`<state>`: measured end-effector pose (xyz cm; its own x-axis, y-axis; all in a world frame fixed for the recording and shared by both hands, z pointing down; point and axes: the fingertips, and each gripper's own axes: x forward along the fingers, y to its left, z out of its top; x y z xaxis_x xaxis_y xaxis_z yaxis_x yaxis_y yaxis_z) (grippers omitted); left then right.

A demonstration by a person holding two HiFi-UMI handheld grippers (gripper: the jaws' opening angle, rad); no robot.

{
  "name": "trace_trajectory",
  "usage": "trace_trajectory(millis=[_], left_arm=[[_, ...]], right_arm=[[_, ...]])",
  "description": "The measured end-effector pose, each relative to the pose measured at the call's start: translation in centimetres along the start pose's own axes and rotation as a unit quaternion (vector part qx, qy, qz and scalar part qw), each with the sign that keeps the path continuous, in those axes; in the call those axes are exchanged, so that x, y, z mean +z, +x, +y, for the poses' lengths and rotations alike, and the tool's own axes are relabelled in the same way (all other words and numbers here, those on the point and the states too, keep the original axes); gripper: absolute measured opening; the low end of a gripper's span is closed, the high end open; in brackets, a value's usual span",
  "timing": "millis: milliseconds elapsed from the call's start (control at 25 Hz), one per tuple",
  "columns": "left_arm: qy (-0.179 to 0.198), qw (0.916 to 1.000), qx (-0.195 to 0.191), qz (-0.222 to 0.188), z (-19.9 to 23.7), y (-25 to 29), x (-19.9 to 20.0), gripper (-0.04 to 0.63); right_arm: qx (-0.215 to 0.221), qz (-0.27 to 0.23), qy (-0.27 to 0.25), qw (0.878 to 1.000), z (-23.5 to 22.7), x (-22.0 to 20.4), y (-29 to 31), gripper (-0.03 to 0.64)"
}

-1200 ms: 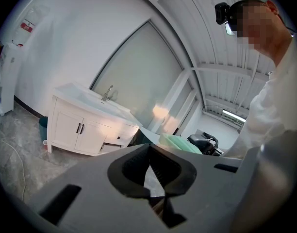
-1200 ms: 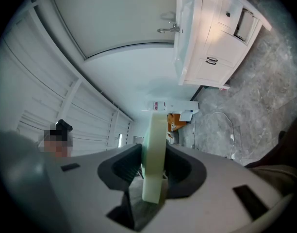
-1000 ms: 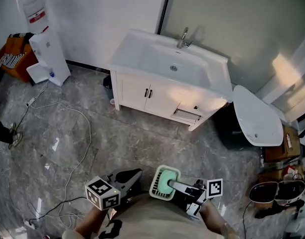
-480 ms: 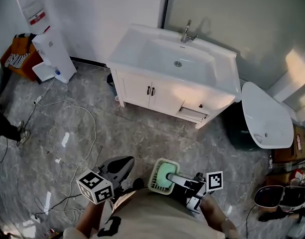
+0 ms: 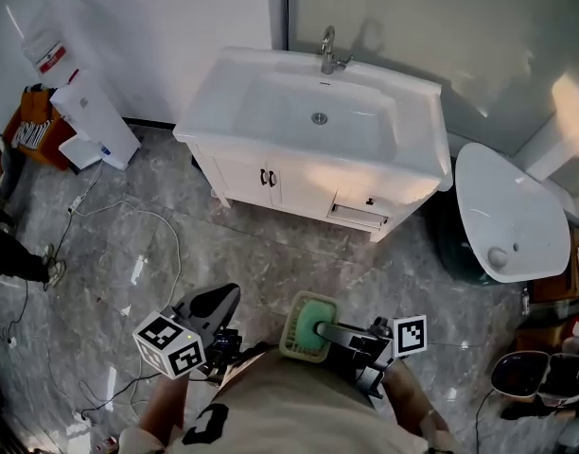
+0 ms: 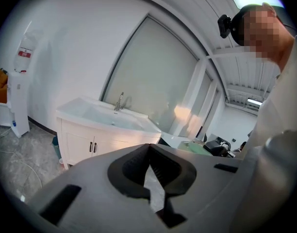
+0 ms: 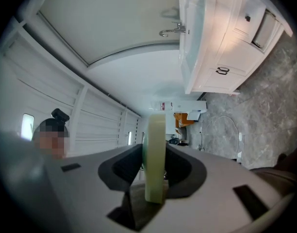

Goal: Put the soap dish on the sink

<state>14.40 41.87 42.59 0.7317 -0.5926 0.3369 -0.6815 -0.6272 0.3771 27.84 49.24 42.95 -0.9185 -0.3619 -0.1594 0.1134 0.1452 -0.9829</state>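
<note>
1. Pale green soap dish (image 5: 301, 337), cream rim with a minty inside, is clamped in the right gripper (image 5: 324, 330). It's not on the sink yet.
2. In the right gripper view the dish shows edge-on, standing upright between the two dark pads (image 7: 126, 166). Both pads press against its sides, so the jaws are only partly closed, about as wide as the dish wall they're pinching.
3. From the head view the dish sticks out at the front end of that gripper. Its hollow side faces up at the camera. It sits low in the frame, just in front of the person's body.
4. The left gripper (image 5: 221, 296) is near the dish on its left, not touching it. The left gripper view shows its jaws closed tip to tip with nothing in them.
5. The white sink (image 5: 235, 91) is up at the top of the head view, on a white cabinet (image 5: 299, 185), with a metal tap (image 5: 327, 49) at the back. It's well apart from the dish, with a stretch of grey marble floor (image 5: 271, 253) between them.
6. Other stuff: a white water dispenser (image 5: 93, 119) stands against the wall left of the sink. A thin cable (image 5: 166, 239) snakes over the floor between it and the left gripper.
</note>
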Motion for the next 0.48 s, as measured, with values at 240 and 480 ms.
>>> trace_trajectory(millis=[240, 480], left_arm=[[0.004, 0.9996, -0.017, 0.021, -3.1, 5.2, 0.5, 0.02], [0.019, 0.9986, -0.027, 0.041, -4.4, 8.6, 1.0, 0.02]], right_arm=[[0.001, 0.002, 0.012, 1.0, -0.3, 3.5, -3.4, 0.129], [0.002, -0.026, 0.032, 0.999, -0.6, 6.1, -6.1, 0.129]])
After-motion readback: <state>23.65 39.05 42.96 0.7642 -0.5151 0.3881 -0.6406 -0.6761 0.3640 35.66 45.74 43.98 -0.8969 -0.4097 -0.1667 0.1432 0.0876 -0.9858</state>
